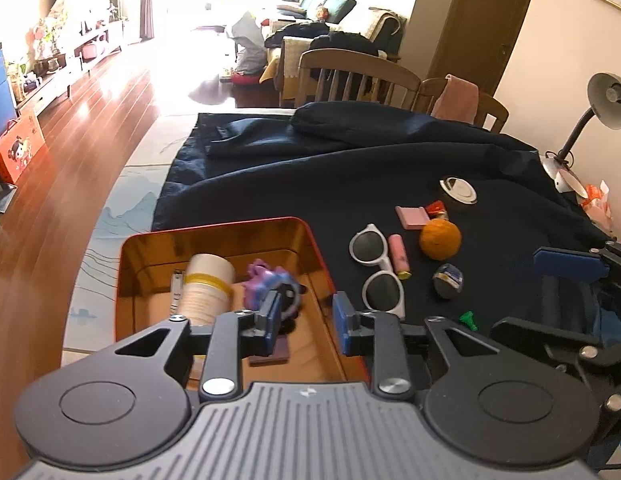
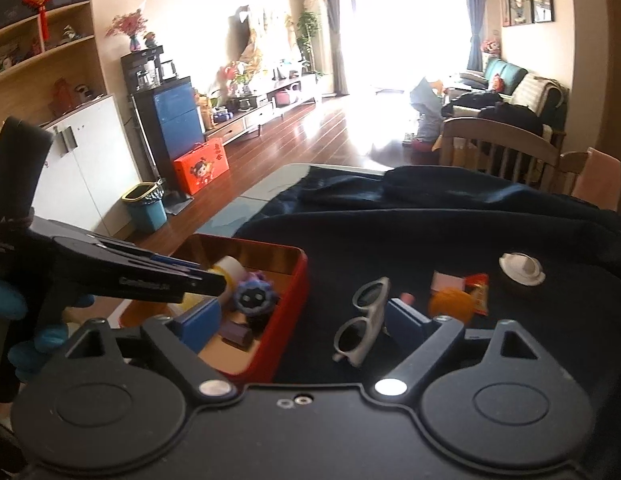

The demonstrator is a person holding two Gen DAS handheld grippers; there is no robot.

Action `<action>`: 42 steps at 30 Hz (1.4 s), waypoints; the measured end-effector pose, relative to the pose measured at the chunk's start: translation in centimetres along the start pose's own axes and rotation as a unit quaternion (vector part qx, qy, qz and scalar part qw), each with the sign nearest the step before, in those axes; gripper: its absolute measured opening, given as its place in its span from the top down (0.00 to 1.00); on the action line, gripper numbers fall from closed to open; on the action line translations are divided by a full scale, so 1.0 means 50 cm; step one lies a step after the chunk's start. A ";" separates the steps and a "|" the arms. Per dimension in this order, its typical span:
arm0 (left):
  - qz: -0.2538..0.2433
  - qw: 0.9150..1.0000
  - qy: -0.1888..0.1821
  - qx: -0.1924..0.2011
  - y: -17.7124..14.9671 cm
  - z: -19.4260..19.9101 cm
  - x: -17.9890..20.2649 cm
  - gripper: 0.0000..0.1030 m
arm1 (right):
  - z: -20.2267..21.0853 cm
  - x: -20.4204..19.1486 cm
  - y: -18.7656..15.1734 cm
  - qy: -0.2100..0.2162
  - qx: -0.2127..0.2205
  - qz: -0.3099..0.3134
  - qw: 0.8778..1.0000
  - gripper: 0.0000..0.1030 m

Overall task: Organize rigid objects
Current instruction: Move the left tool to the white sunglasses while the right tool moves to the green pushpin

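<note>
A red tin (image 1: 310, 240) holds a white bottle (image 1: 206, 288), a purple toy (image 1: 266, 280), a nail clipper (image 1: 176, 292) and a dark block (image 1: 270, 354). My left gripper (image 1: 306, 320) hovers open above the tin's right wall with nothing between its pads. On the dark cloth to the right lie white sunglasses (image 1: 376, 268), a pink tube (image 1: 398, 254), an orange (image 1: 439, 239), a pink eraser (image 1: 410, 216) and a small blue-silver ball (image 1: 448, 280). My right gripper (image 2: 306, 324) stands wide open and empty, above the tin's (image 2: 288, 304) edge and the sunglasses (image 2: 362, 320).
A round white lid (image 1: 458, 190), a red packet (image 1: 436, 208) and a tiny green piece (image 1: 468, 318) also lie on the cloth (image 1: 310, 172). A desk lamp (image 1: 598, 120) stands at the right edge, wooden chairs (image 1: 350, 76) behind the table. A blue-gloved hand (image 2: 26, 320) holds the left gripper.
</note>
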State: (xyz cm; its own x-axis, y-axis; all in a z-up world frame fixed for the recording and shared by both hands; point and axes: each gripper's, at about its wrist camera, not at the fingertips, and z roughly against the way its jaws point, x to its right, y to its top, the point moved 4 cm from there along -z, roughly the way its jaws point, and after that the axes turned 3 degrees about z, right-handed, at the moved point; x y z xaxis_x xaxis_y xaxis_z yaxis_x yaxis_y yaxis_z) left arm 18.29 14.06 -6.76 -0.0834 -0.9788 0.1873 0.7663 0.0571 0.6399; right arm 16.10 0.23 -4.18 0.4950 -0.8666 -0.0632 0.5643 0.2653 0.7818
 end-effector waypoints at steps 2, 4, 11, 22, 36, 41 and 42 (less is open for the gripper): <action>0.004 1.000 -0.004 0.001 -0.005 0.000 0.012 0.52 | 0.010 0.019 -0.011 -0.004 -0.001 -0.003 1.000 0.11; 0.008 1.000 -0.005 0.008 -0.008 0.004 0.022 0.41 | 0.015 0.038 -0.019 -0.005 -0.004 -0.005 1.000 0.11; 0.018 1.000 0.002 0.022 -0.013 0.002 0.066 0.24 | 0.035 0.098 -0.050 -0.008 -0.011 -0.005 1.000 0.04; 0.032 0.999 0.001 0.039 -0.015 -0.055 0.146 0.19 | 0.016 0.152 -0.096 0.012 -0.040 0.016 0.999 0.00; -0.013 1.000 0.023 0.002 -0.019 -0.193 0.226 0.19 | -0.053 0.199 -0.159 0.031 -0.090 0.027 0.995 0.05; -0.017 0.999 0.033 -0.011 -0.024 -0.232 0.231 0.19 | -0.072 0.207 -0.167 0.036 -0.098 0.027 0.994 0.12; -0.019 0.999 0.035 -0.012 -0.026 -0.237 0.233 0.19 | -0.077 0.210 -0.167 0.038 -0.100 0.028 0.994 0.16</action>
State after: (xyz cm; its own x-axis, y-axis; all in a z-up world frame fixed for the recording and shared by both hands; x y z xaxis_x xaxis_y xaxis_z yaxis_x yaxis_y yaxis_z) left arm 23.90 0.24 -14.24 -0.0690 -0.9916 0.1093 0.7780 0.0151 0.6281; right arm 19.13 -9.42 -13.77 0.5729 -0.8162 -0.0751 0.6512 0.3976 0.6464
